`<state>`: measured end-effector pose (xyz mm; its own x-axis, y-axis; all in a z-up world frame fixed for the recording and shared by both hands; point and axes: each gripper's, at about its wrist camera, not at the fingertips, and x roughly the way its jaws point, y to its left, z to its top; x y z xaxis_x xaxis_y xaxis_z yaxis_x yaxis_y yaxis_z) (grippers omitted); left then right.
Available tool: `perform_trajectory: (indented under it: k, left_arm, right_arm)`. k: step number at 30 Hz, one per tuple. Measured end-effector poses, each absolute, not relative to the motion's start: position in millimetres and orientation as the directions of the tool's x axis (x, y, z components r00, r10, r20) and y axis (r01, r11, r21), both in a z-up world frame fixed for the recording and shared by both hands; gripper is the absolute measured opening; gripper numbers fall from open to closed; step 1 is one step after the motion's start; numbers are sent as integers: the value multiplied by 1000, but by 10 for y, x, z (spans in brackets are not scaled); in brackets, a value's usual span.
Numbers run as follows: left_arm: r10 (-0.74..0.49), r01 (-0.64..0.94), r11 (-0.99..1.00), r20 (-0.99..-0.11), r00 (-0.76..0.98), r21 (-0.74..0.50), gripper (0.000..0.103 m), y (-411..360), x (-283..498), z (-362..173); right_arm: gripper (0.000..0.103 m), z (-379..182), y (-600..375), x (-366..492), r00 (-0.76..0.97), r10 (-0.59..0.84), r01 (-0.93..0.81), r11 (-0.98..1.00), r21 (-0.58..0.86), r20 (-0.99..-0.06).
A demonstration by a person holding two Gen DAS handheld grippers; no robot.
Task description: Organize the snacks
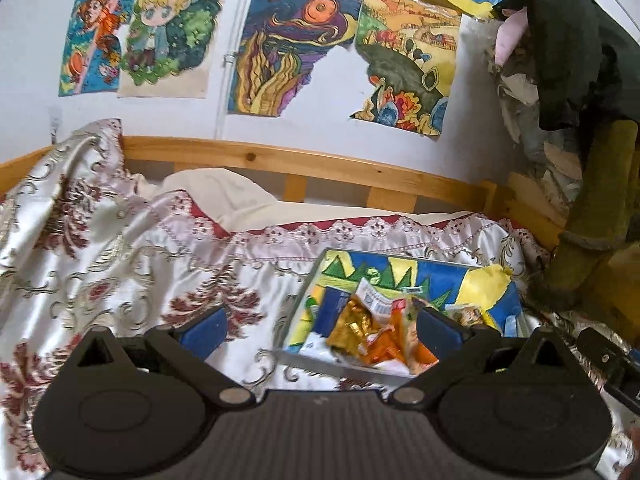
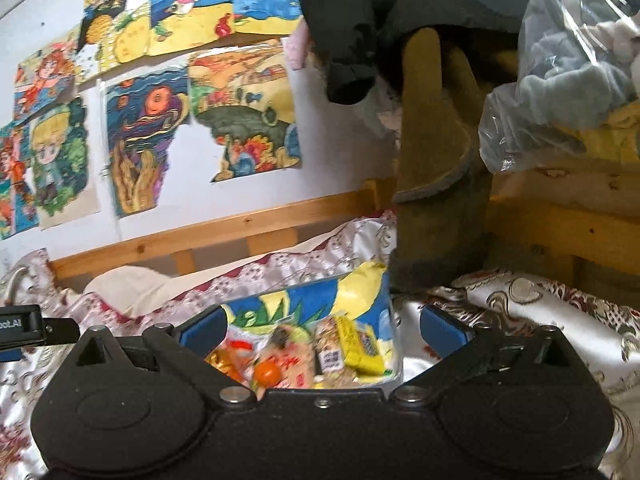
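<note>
Left wrist view first: the left tongs hang with their blue-padded fingers spread wide apart and nothing between them, poised over a bed covered by a shiny white and dark red patterned bedspread. Just ahead and to the right sits a shallow tray lined with a bright painted sheet in blue, yellow and green, and in it lies a jumble of snacks: gold foil, orange wrappers, a white packet with printing, all blurred. The right-hand finger of the tongs overlaps the pile in the picture, though I cannot tell whether it touches. Behind runs a wooden bed rail, and above it colourful drawings are stuck to the white wall. At the right edge, a sliver of the other tool shows. Now the right wrist view: the right tongs are also wide apart and holding nothing, framing the same tray from its other side. Here the snacks read more clearly: a yellow packet, a speckled bar with a white label beside it, a small round orange piece, and gold foil at the left. A brown boot stands just behind the tray, with dark cloth draped above it.
</note>
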<state>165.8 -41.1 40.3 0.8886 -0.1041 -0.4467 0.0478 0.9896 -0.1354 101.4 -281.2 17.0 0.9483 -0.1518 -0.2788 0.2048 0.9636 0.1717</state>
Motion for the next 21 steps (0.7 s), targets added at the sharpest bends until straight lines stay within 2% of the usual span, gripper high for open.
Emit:
perform_trajectory:
  k: [8, 21]
  left_arm:
    - [-77, 45, 995, -397, 915, -89, 102, -181, 1153, 346]
    - [-96, 85, 995, -357, 929, -45, 103, -17, 653, 300]
  right_arm:
    - [102, 185, -2550, 505, 957, -102, 149, 976, 157, -272]
    - [102, 211, -2406, -15, 963, -130, 167, 975, 144, -235]
